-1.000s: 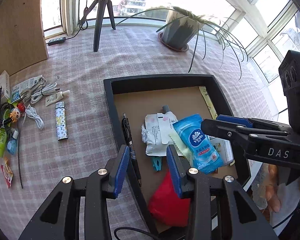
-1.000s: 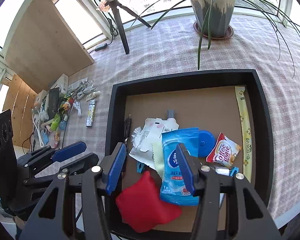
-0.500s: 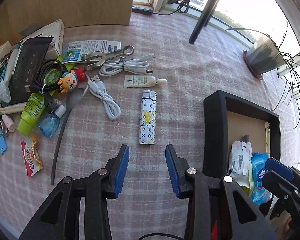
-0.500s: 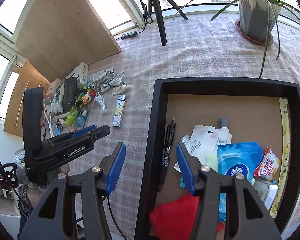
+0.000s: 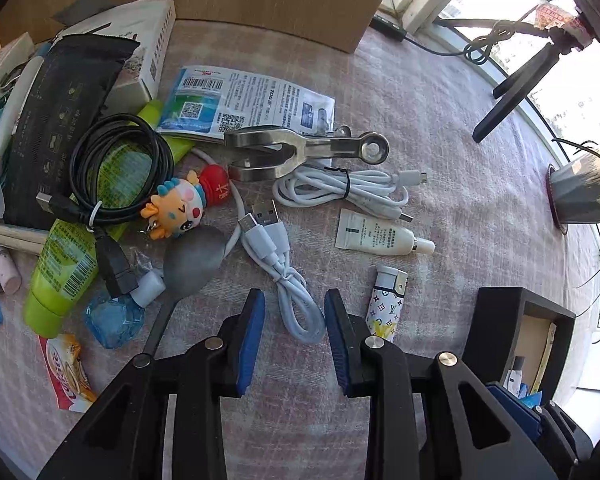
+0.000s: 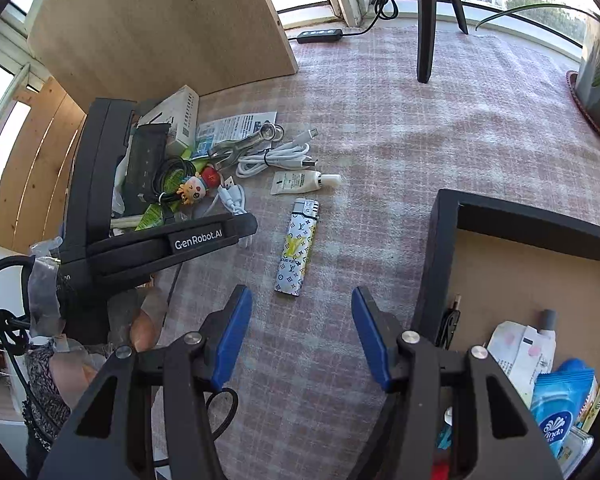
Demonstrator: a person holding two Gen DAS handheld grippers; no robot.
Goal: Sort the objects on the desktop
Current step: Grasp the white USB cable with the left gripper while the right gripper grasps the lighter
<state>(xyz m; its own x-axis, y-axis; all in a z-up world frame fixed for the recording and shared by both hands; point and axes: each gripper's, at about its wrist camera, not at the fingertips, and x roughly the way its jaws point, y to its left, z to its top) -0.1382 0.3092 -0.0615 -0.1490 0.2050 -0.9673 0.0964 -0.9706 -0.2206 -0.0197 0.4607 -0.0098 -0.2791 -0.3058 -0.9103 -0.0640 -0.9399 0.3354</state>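
Observation:
My left gripper [image 5: 294, 308] points down over a loose white USB cable [image 5: 296, 312], whose loop lies between the closing jaws; the pads do not press on it. A patterned lighter [image 5: 388, 304] lies just right of that gripper. My right gripper [image 6: 300, 300] stands open and empty above the cloth, with the lighter [image 6: 298, 248] just ahead of its tips. The black tray [image 6: 440, 240] at the right holds a pen [image 6: 450, 320], a white pouch [image 6: 520, 352] and a blue tissue pack [image 6: 560, 408]. The left gripper's housing [image 6: 196, 240] covers part of the pile.
The pile at the left holds a tied white cable [image 5: 348, 192], small white tube [image 5: 380, 236], metal tool [image 5: 300, 148], doll keychain [image 5: 184, 204], black cable [image 5: 120, 168], green tube [image 5: 68, 264] and grey spoon [image 5: 192, 260]. Tripod [image 6: 428, 20], plant pot [image 6: 596, 80] and wooden board [image 6: 160, 20] stand behind.
Both grippers have swung left from over the tray to the pile and sunk lower. The left jaws have narrowed around the white cable loop. The right jaws keep their width.

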